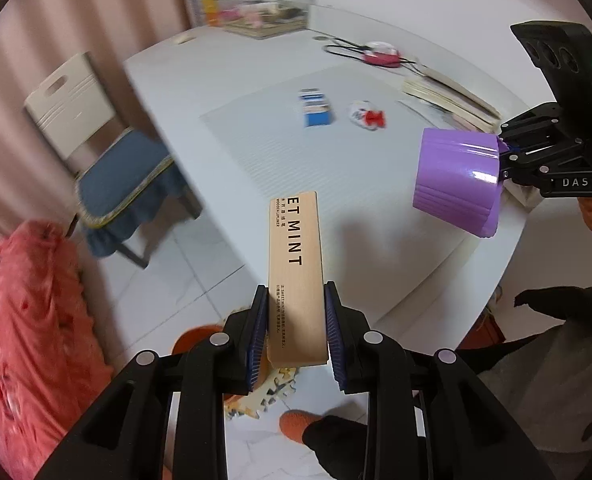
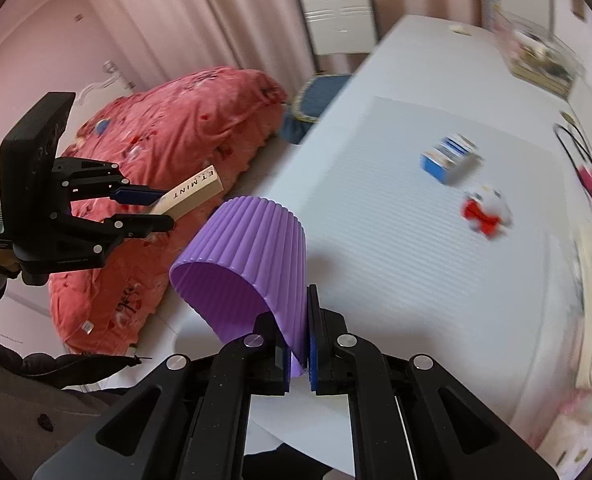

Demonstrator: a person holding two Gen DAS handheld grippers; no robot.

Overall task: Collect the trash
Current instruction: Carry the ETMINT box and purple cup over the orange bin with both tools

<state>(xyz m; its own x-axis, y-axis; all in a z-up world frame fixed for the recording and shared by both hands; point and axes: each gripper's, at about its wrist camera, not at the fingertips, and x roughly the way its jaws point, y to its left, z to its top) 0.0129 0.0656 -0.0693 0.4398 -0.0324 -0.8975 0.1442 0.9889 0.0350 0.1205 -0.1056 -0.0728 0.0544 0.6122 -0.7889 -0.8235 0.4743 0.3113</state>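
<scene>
My left gripper is shut on a long beige box printed "MINT", held in the air off the table's near corner. The same box shows in the right wrist view, clamped by the left gripper. My right gripper is shut on the rim of a ribbed purple cup-shaped bin, tilted with its mouth toward the lower left. In the left wrist view the purple bin hangs from the right gripper at the right. A blue and white carton and a white wrapper with red lie on the grey mat.
The white table carries books at the right, a red and white device with black cable and a clear box at the back. A chair with a blue cushion and a red quilt stand to the left.
</scene>
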